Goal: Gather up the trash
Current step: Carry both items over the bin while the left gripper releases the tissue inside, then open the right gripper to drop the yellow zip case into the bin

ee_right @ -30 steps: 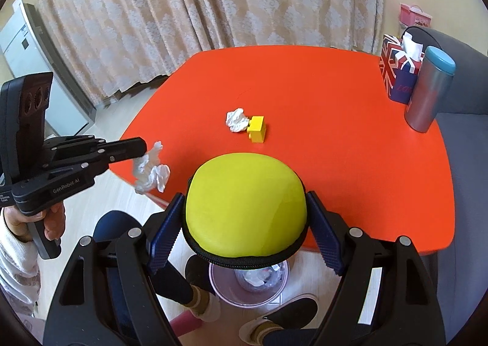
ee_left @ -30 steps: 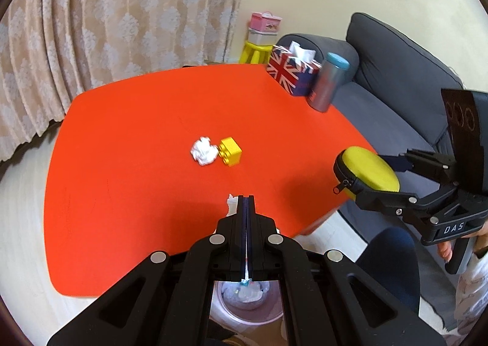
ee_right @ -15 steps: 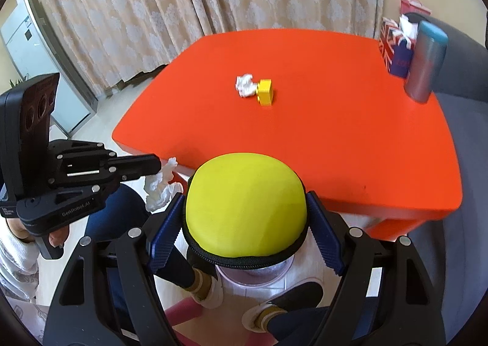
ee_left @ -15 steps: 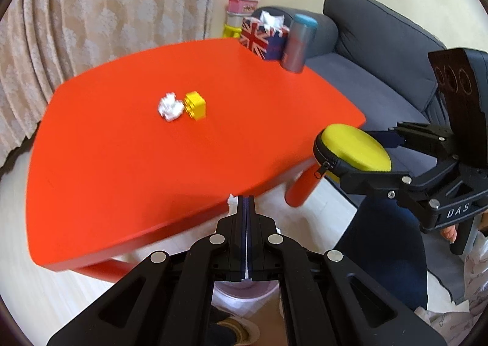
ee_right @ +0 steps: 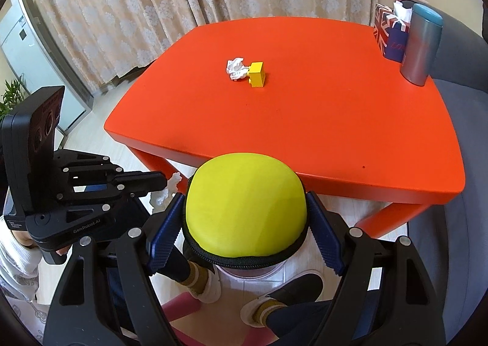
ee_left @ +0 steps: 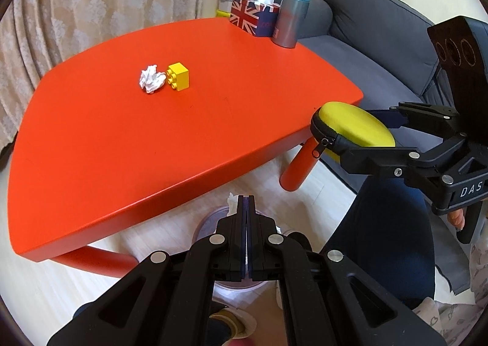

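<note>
My left gripper (ee_left: pixel 247 199) is shut on a crumpled white tissue (ee_left: pixel 231 200) that sticks out at the left of its tips. It hangs past the red table's near edge, above a translucent pink bin (ee_left: pixel 205 221) on the floor. From the right wrist view the left gripper (ee_right: pixel 162 178) and its tissue (ee_right: pixel 170 190) are at the left. My right gripper (ee_right: pixel 245 219) is shut on a round yellow zip case (ee_right: pixel 245 202), which hides most of the bin (ee_right: pixel 254 274). A second crumpled tissue (ee_left: pixel 151 79) lies on the table beside a yellow toy brick (ee_left: pixel 179 76).
The red table (ee_left: pixel 116 144) also bears a Union Jack tissue box (ee_left: pixel 253 15) and a grey tumbler (ee_left: pixel 289 22) at its far corner. A grey sofa (ee_left: pixel 381 41) stands to the right. A person's legs and feet (ee_right: pixel 274 309) flank the bin.
Both grippers have sunk and drawn back from over the table to beyond its near edge, above the bin. The left still pinches the tissue, the right still holds the yellow case.
</note>
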